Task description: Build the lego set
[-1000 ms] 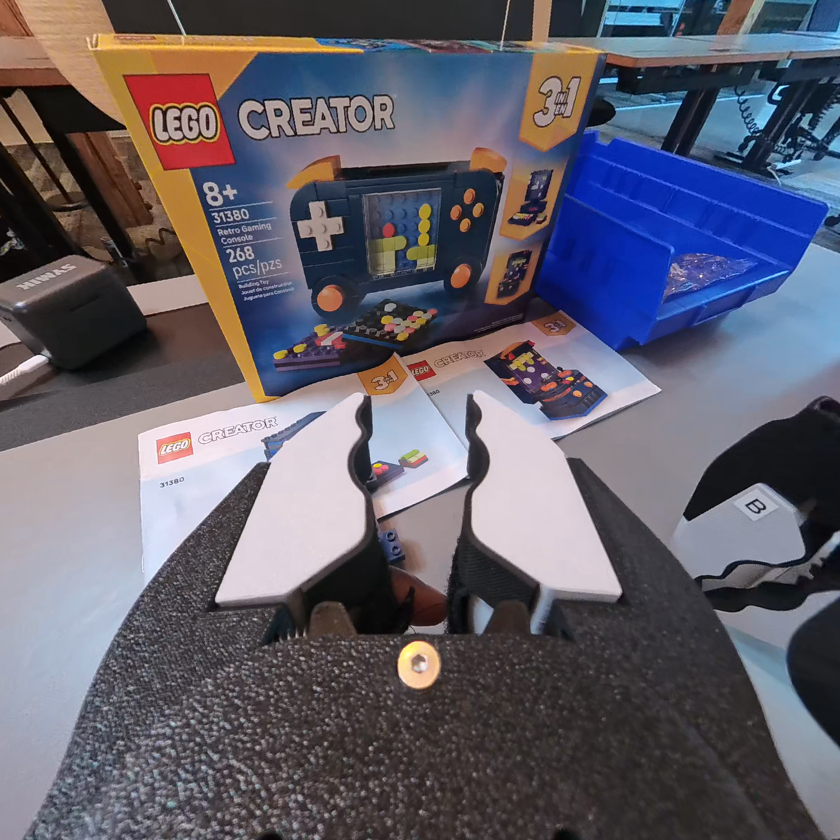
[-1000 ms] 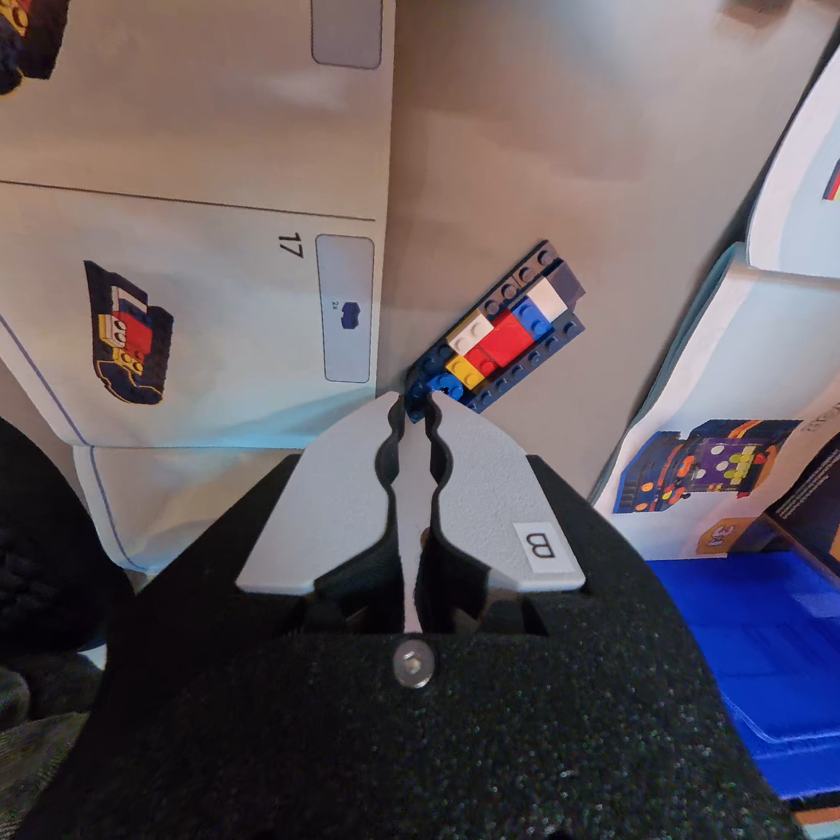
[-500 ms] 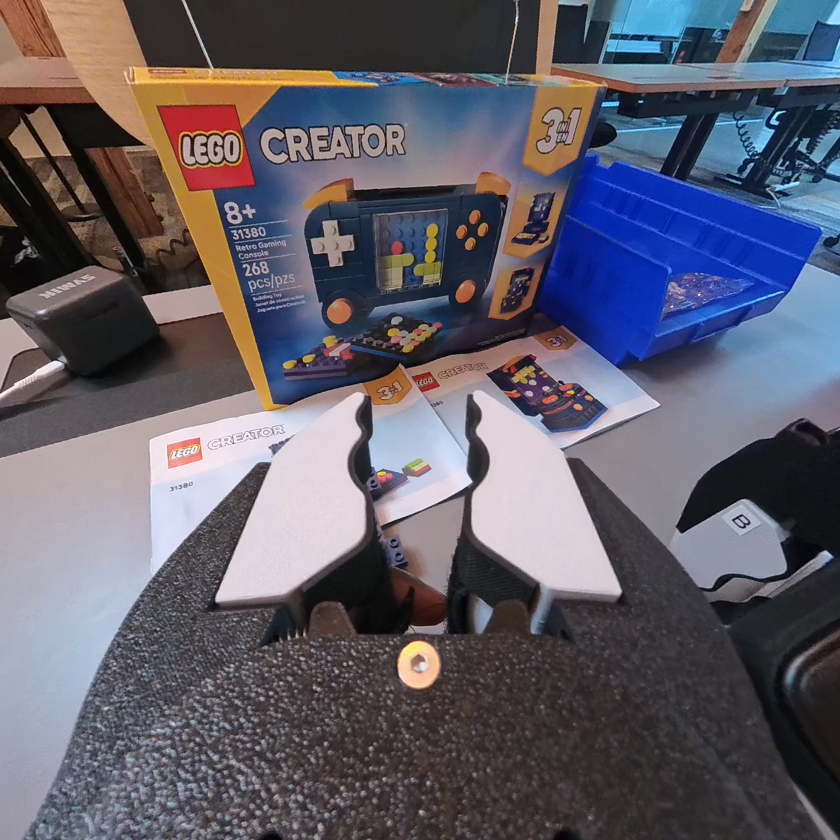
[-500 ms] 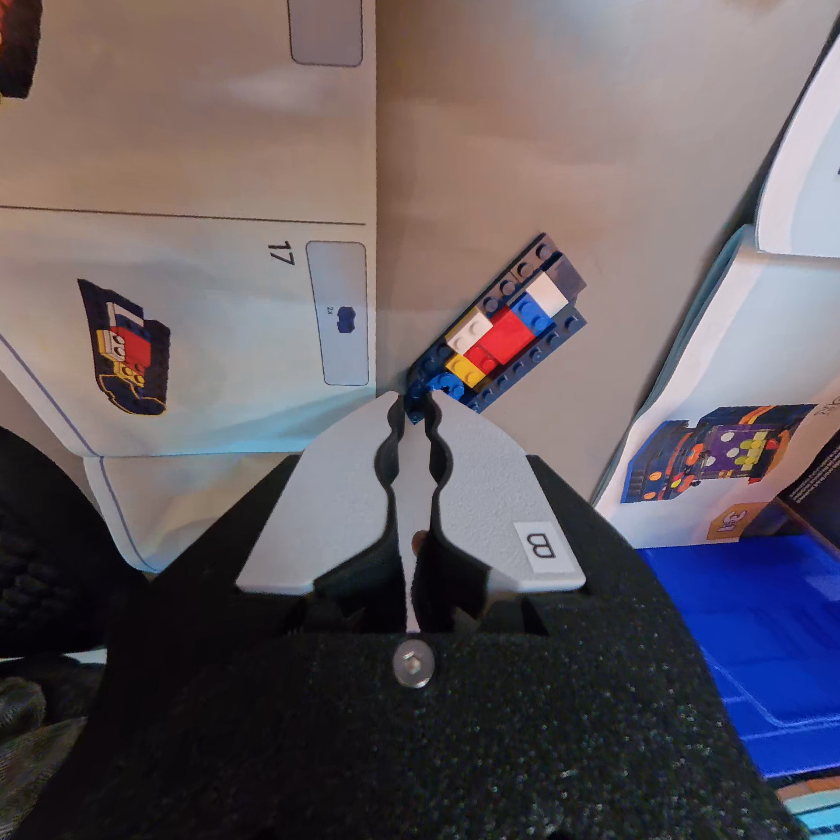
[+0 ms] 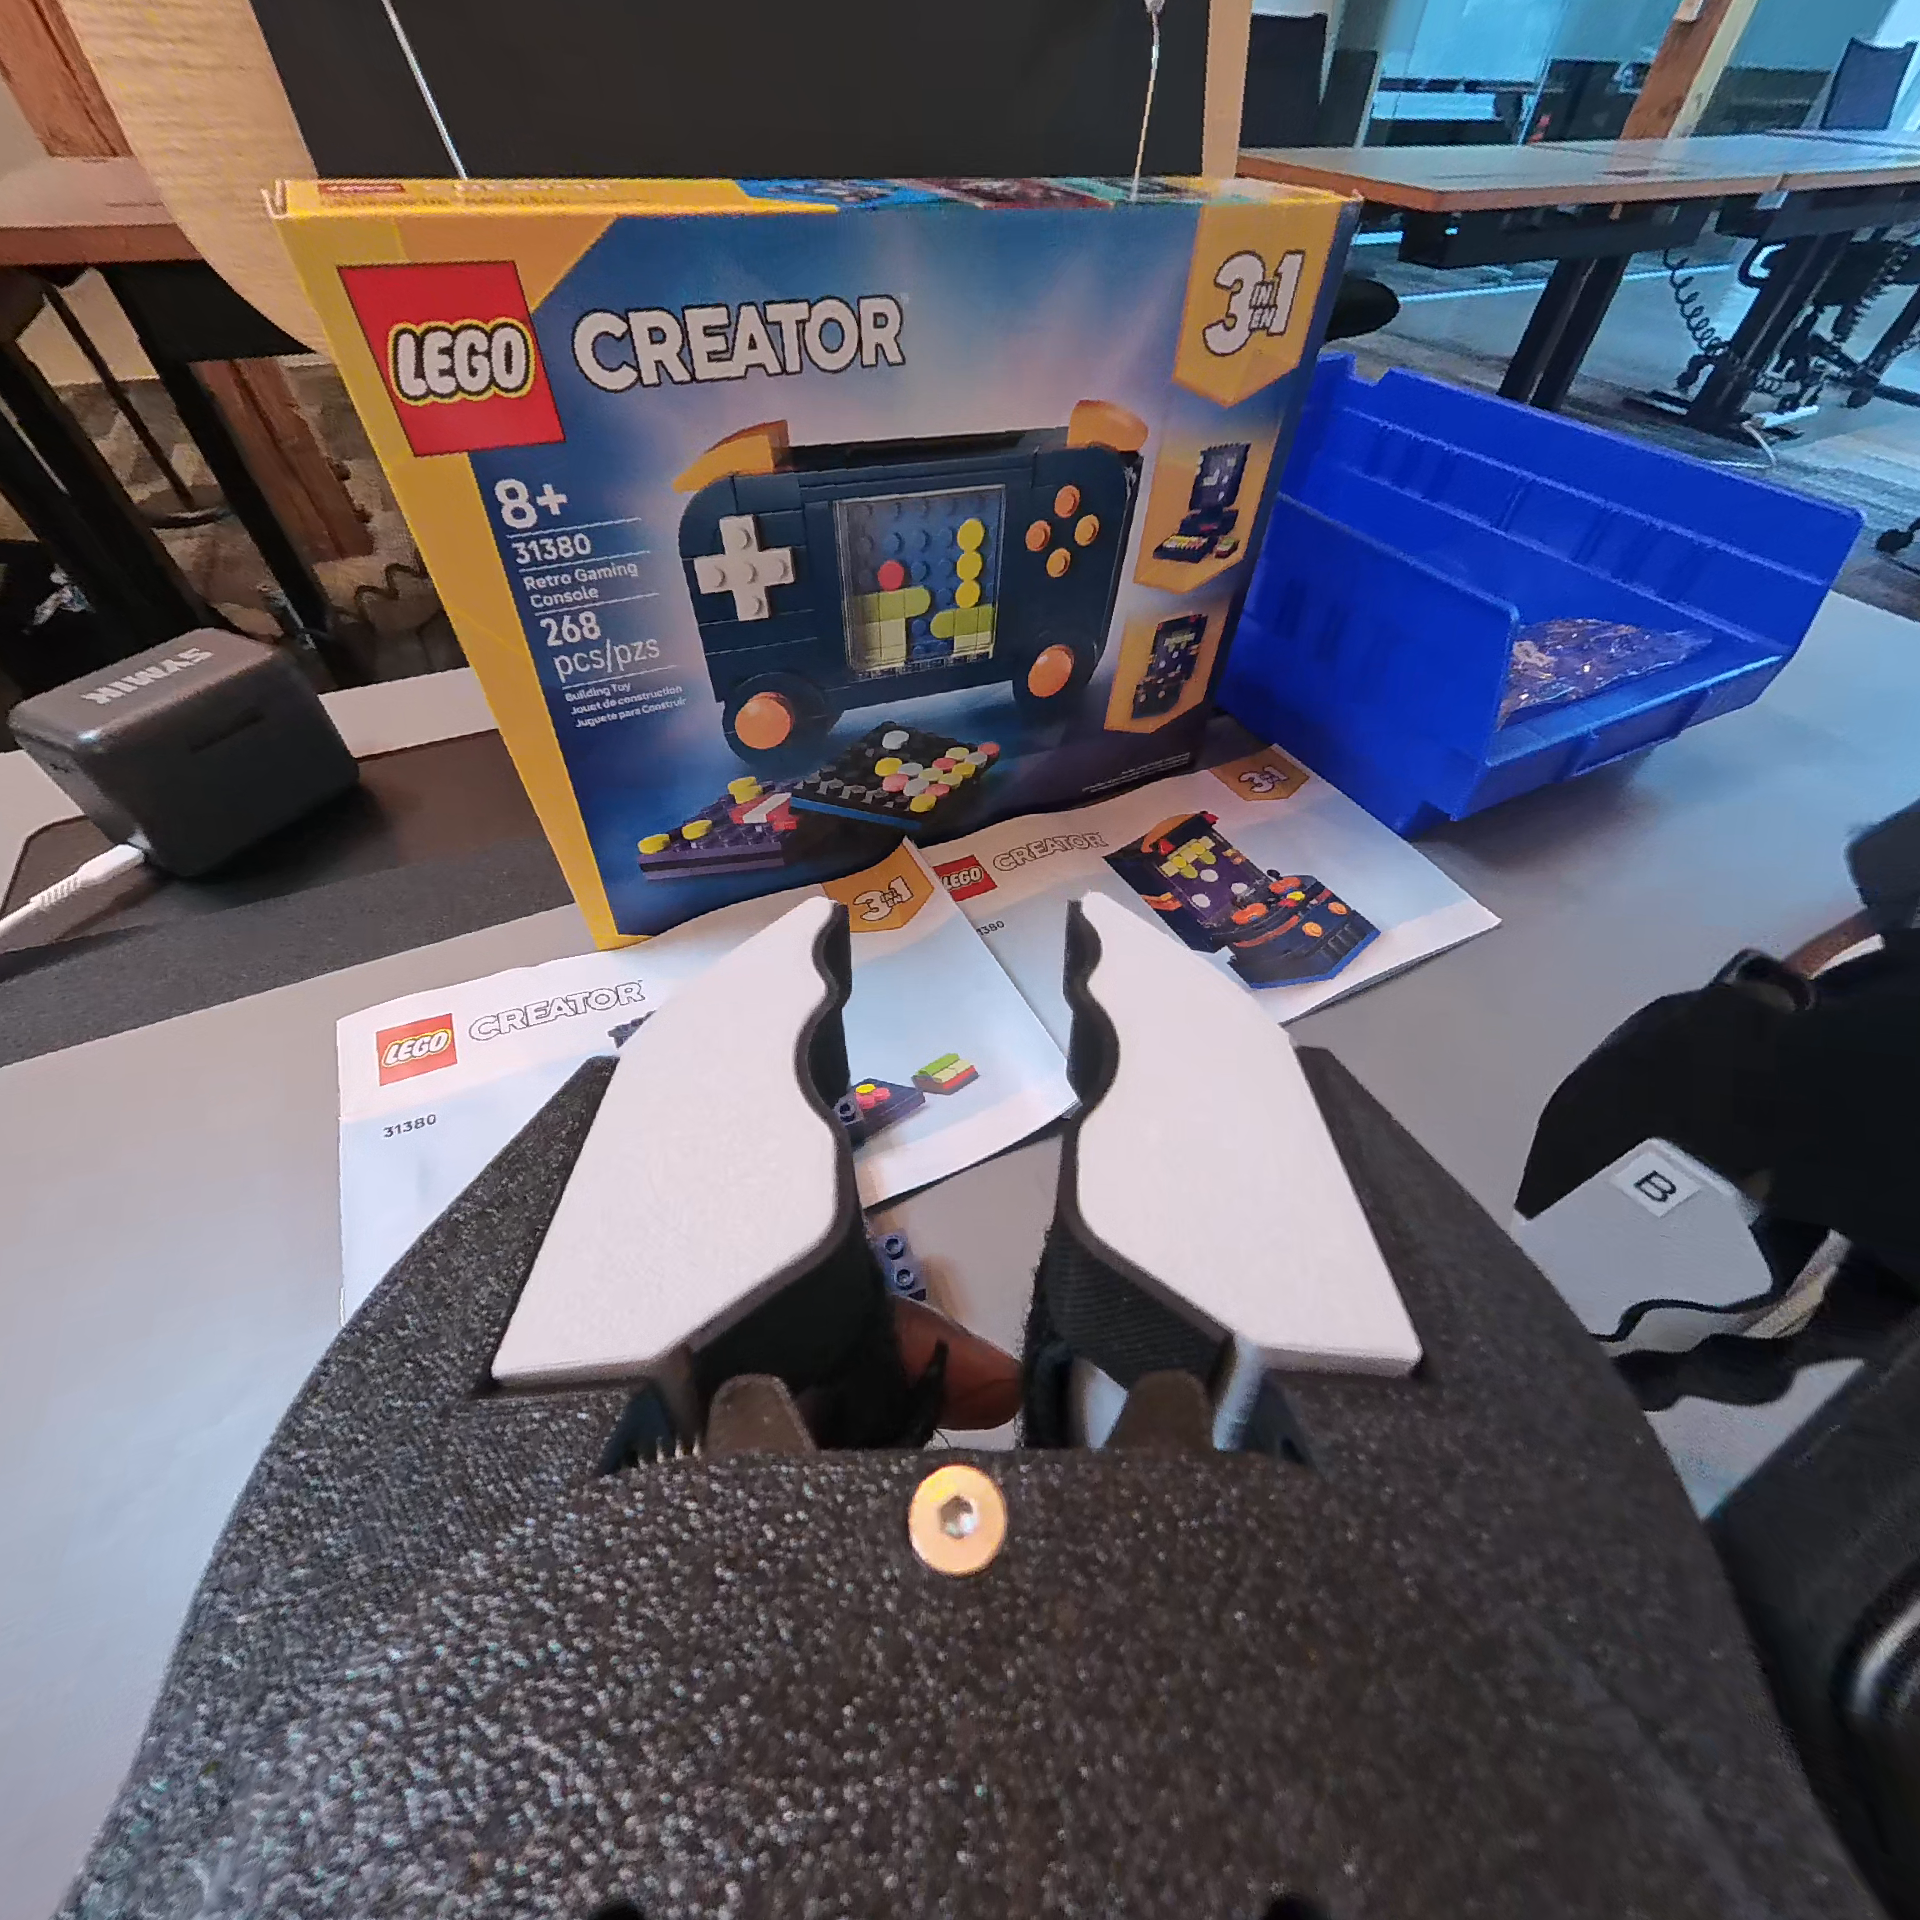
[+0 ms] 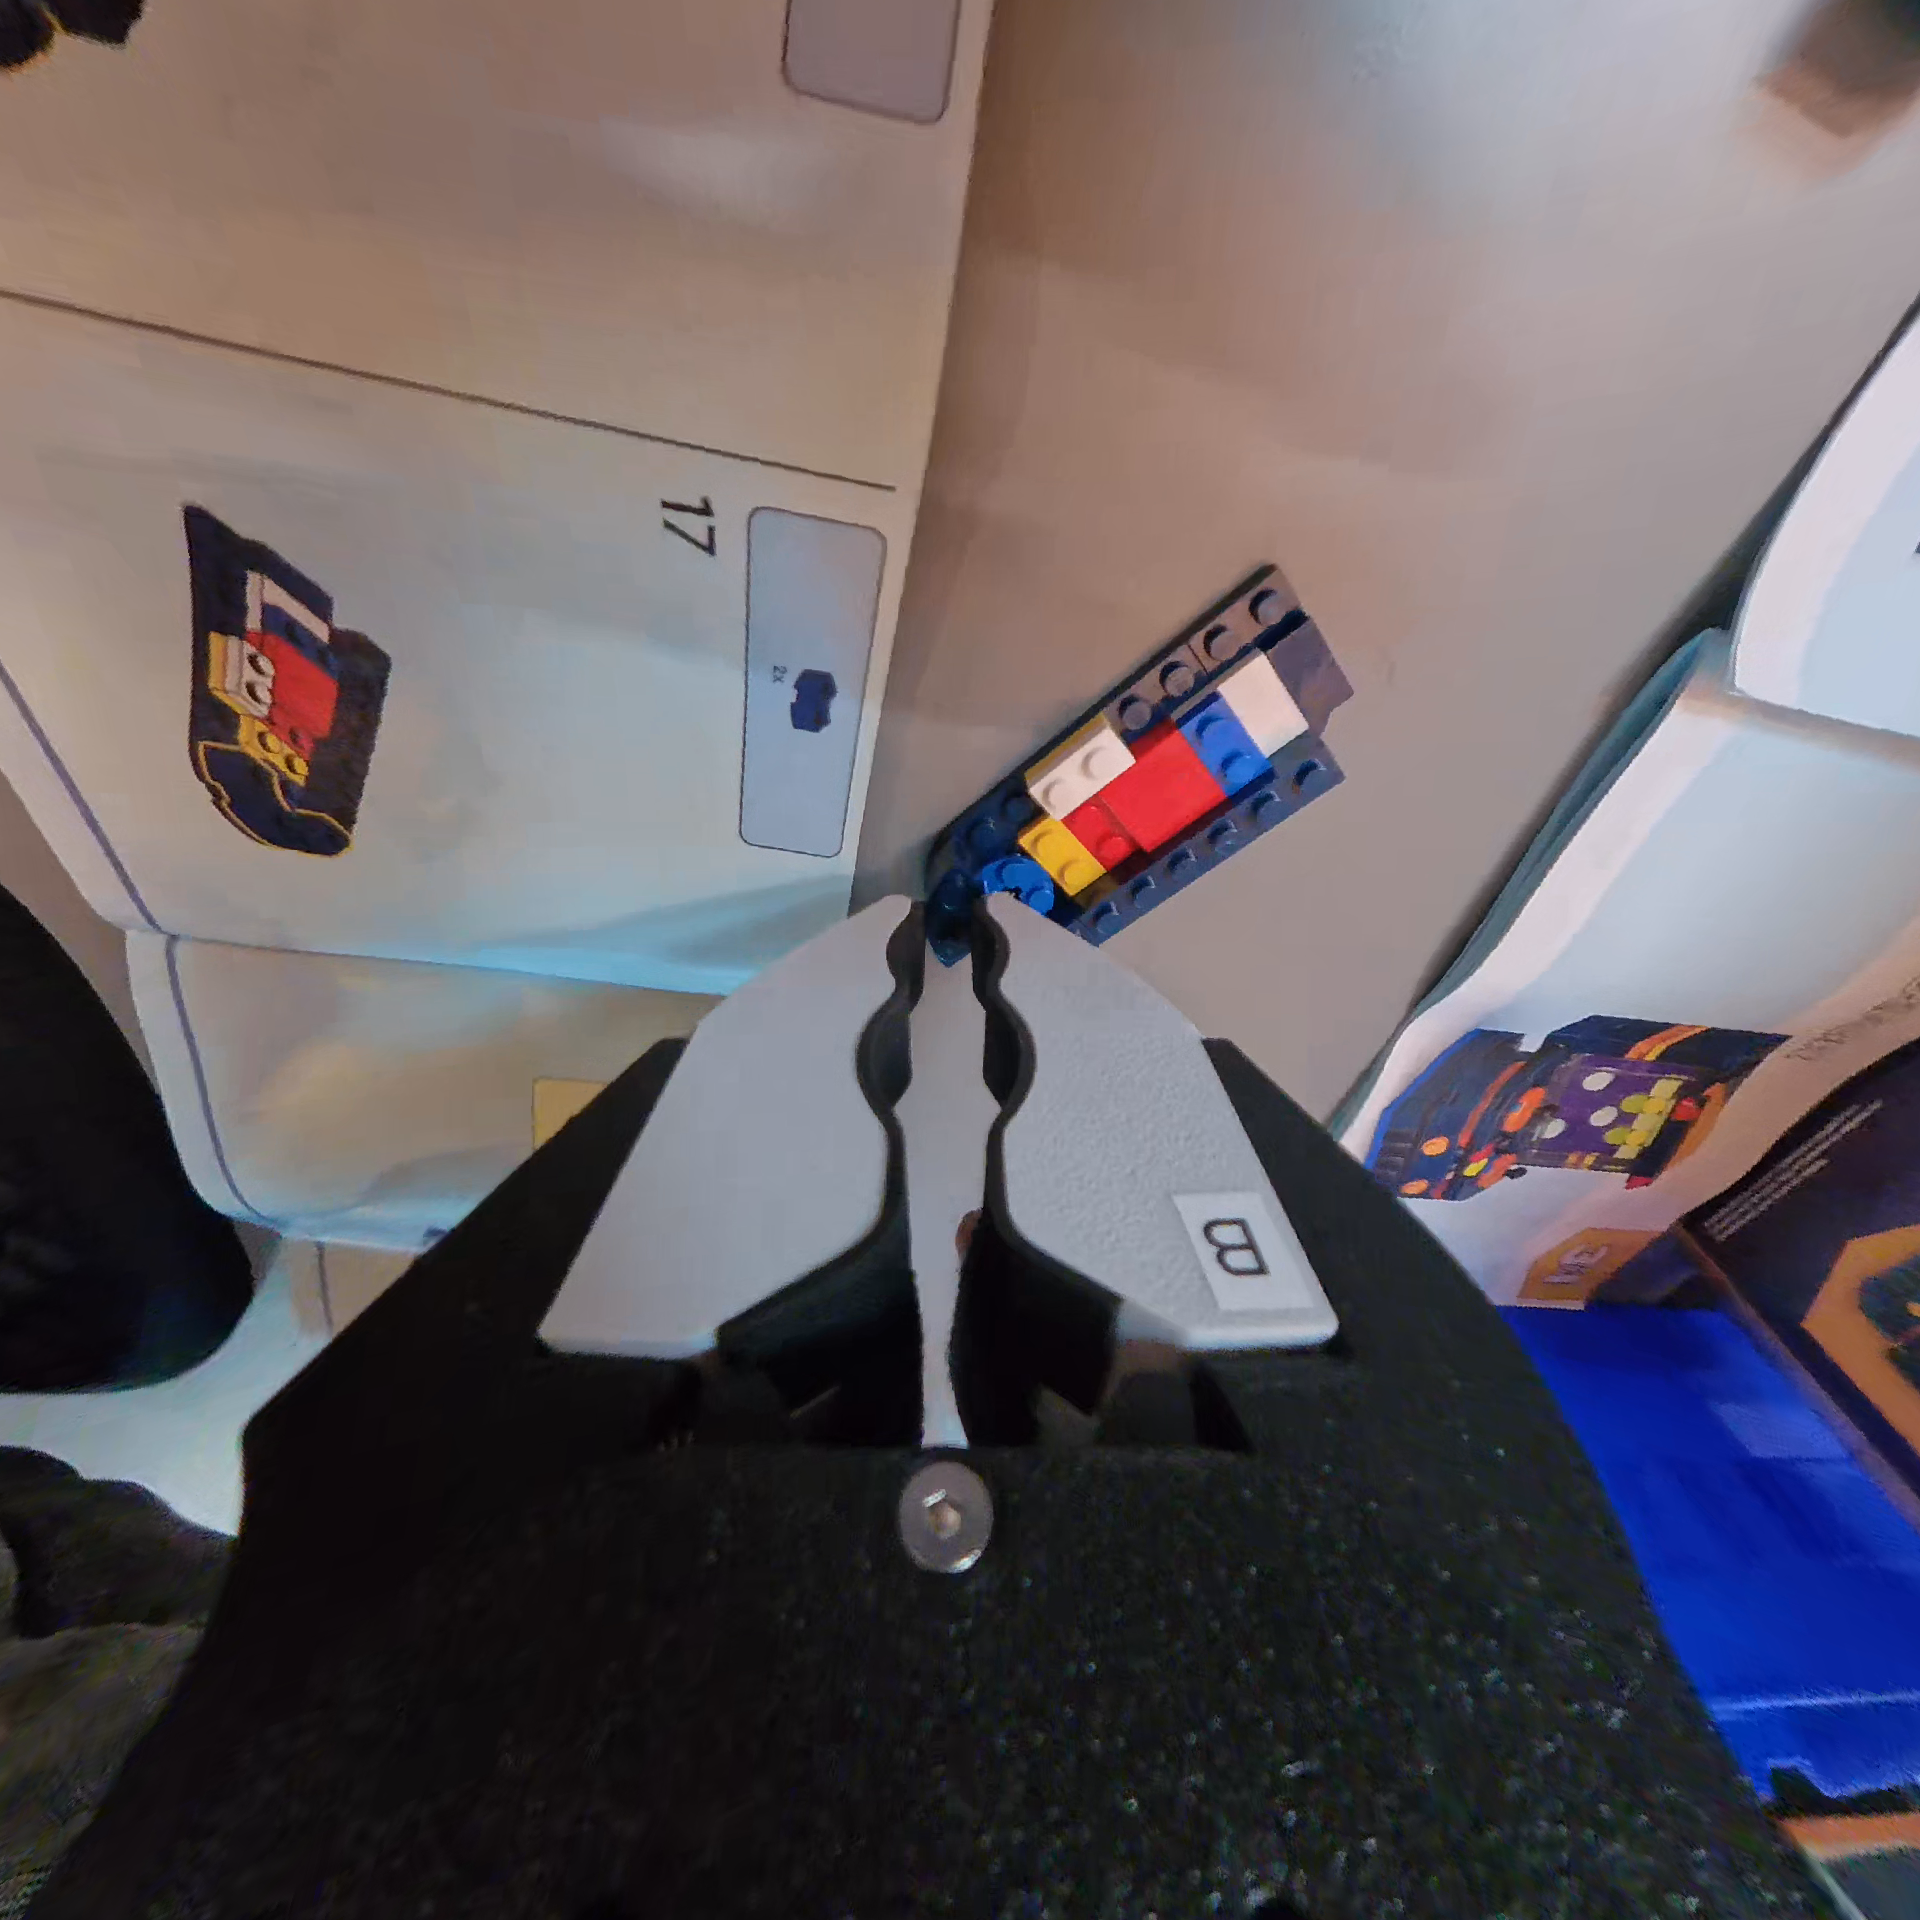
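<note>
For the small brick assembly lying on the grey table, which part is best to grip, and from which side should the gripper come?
Probably the long edges of the dark blue base plate, at the studded strip beside the red brick, coming from above. The brick assembly lies flat, long and narrow, so jaws spanning its width should fit. The right gripper already pinches a small dark blue piece at its near corner.

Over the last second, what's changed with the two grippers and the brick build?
Left gripper: toy box and booklets slid down its view; jaws stay open, bare. Right gripper stays pinched on a dark blue brick at the brick build corner; the page tilts slightly.
</note>
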{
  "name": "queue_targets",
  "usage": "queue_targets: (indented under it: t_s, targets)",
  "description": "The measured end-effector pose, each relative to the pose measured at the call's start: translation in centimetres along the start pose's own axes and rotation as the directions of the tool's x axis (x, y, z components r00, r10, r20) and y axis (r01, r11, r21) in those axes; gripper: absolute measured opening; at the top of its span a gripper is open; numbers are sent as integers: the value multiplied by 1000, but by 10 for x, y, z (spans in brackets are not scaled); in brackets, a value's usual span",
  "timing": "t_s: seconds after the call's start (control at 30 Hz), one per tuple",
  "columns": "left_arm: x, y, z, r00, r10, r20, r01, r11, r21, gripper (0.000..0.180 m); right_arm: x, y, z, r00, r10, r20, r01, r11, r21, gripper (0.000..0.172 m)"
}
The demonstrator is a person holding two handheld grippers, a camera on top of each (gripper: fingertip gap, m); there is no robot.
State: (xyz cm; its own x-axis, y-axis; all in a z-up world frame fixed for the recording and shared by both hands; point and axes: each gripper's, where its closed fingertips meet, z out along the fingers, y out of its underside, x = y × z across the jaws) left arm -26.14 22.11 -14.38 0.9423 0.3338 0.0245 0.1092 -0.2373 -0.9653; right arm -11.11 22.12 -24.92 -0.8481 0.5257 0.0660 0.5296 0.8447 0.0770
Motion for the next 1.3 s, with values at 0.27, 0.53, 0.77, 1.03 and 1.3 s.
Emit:
queue_targets:
  t_s: [0.27, 0.53, 0.77, 1.03, 1.3]
  targets:
    - [2, 2, 1, 1000, 13, -8, -13, 1000, -6, 39, 0, 2, 0, 1000, 8, 26, -8, 1000, 9, 9]
    - [4, 4, 3, 1000, 20, -23, -21, 1000, -16, 39, 1, 8, -7, 1000, 28, 12, -28, 999, 21, 9]
    - [21, 32, 12, 992, 51, -113, -67, 987, -145, 40, -2, 6, -2, 1000, 23, 17, -24, 999, 30, 9]
    - [20, 31, 12, 992, 63, -107, -78, 987, -141, 40, -1, 5, 0, 996, 85, 34, -86, 996, 21, 8]
    - [15, 28, 11, 996, 53, -77, -63, 990, -129, 40, 0, 4, 0, 995, 101, 21, -101, 995, 18, 8]
